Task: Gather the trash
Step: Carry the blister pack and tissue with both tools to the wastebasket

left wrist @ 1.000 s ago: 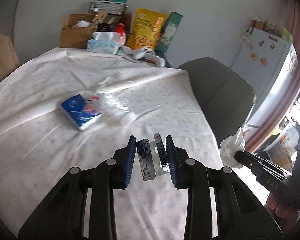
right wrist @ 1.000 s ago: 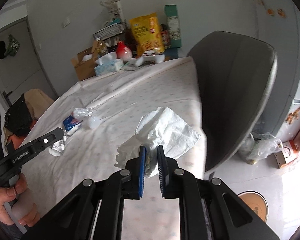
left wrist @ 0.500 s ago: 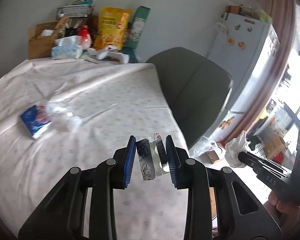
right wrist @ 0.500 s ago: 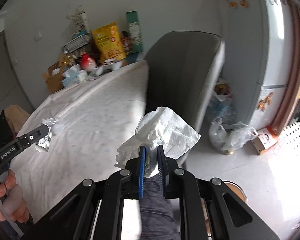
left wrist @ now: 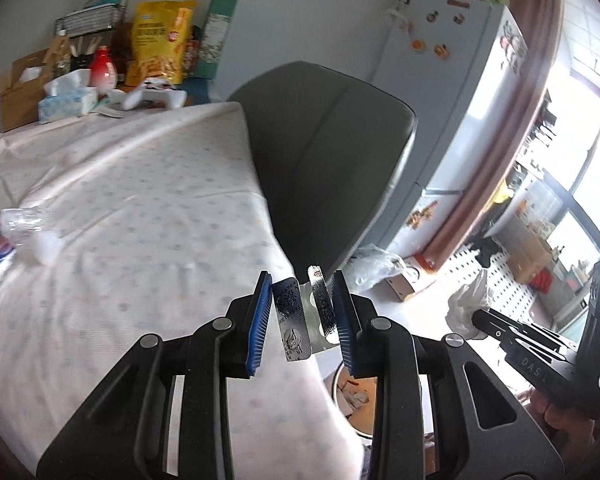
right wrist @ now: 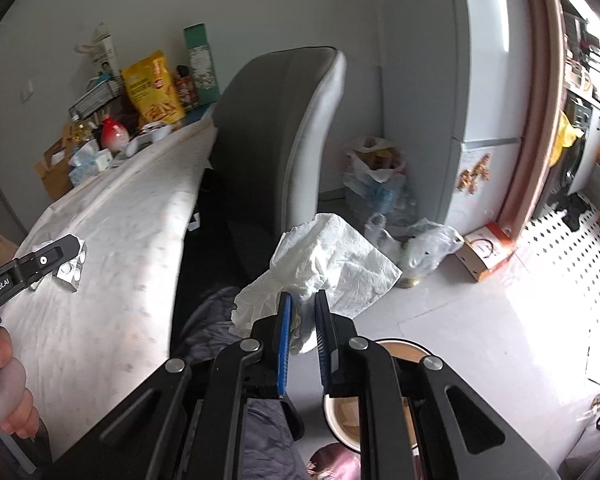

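Left gripper (left wrist: 302, 316) fingers clamp a blister pack (left wrist: 296, 320); right gripper (right wrist: 302, 340) pinches a tissue (right wrist: 332, 256). Bin (right wrist: 396, 350) below (undropped). Wrappers (left wrist: 20, 236) remain on desk (left wrist: 140, 200).

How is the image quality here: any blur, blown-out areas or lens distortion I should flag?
Left wrist view: tablecloth smeared by motion blur, window blown out, blister pack in the left gripper stays sharp. Right wrist view: floor at right overexposed, fisheye bends the chair, tissue in the right gripper crisp.
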Demonstrator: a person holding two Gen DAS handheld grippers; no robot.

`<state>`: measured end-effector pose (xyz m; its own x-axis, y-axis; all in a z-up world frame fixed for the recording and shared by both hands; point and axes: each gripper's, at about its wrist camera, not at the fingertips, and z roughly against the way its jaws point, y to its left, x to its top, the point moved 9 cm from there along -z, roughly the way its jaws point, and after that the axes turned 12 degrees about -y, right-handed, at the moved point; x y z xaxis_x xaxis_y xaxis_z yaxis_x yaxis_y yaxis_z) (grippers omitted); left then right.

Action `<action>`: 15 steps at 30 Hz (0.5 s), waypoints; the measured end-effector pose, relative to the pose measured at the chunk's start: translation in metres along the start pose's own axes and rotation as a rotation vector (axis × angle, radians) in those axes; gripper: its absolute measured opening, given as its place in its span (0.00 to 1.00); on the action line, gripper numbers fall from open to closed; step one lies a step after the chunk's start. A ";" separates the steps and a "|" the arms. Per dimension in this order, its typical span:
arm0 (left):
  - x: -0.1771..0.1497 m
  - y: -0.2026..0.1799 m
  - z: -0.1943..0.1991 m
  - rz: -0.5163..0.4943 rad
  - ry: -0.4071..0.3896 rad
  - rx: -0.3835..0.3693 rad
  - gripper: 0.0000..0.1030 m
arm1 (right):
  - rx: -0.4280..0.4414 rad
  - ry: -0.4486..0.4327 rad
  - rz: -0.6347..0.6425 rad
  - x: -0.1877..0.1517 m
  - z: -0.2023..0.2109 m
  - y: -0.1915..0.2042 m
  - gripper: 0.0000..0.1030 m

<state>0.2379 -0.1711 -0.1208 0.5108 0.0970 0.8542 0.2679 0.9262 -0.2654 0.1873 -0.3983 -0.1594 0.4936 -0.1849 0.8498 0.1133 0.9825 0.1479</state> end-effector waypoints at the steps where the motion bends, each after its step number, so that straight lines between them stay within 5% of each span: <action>1: -0.002 -0.004 -0.003 -0.003 0.006 -0.005 0.30 | -0.007 0.000 -0.004 -0.001 0.001 -0.004 0.13; 15: -0.033 -0.064 -0.042 -0.062 0.116 -0.113 0.30 | -0.130 0.047 -0.072 -0.033 -0.003 -0.076 0.14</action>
<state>0.2382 -0.2485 -0.1509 0.5797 -0.0075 0.8148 0.3885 0.8816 -0.2682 0.1649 -0.4668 -0.1999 0.5197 -0.2583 0.8144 0.2586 0.9561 0.1381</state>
